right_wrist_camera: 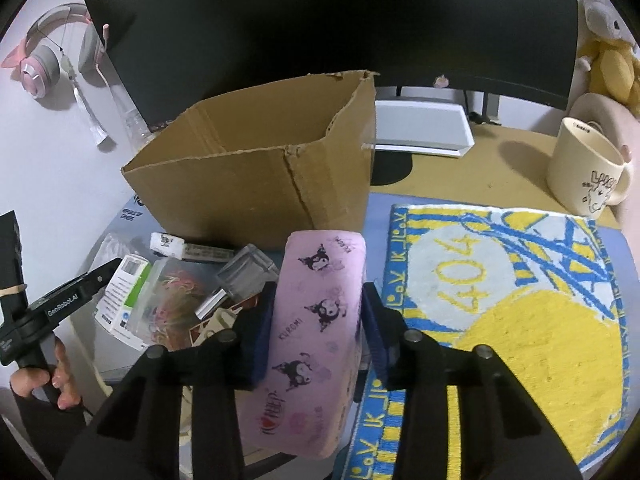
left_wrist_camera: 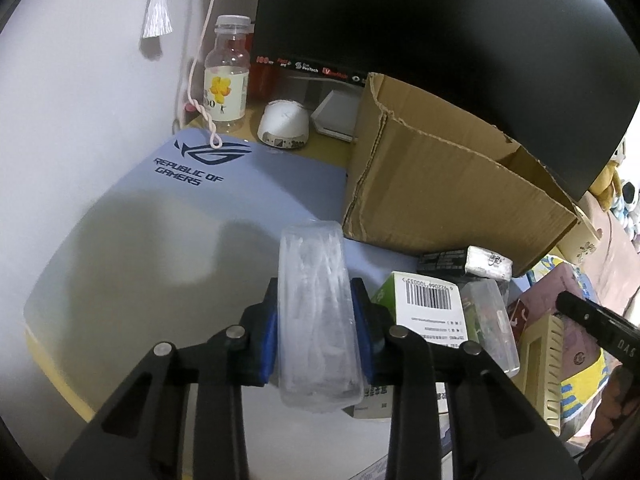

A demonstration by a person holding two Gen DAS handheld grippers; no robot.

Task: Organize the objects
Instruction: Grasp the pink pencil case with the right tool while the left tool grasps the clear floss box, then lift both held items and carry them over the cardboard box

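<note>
while the left gripper (left_wrist_camera: 316, 332) clamps a clear plastic packet (left_wrist_camera: 314, 312), the right gripper (right_wrist_camera: 318, 324) grasps a pink pouch (right_wrist_camera: 316, 336) near the cardboard box (right_wrist_camera: 256, 184).

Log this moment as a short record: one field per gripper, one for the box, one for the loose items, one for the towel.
left gripper: shut on clear plastic packet, held above the blue desk mat
right gripper: shut on pink Kuromi case
cardboard box: open-topped, upright in front of the monitor
loose items: barcode box and tub of rubber bands beside the box
towel: flat, yellow and blue
</note>
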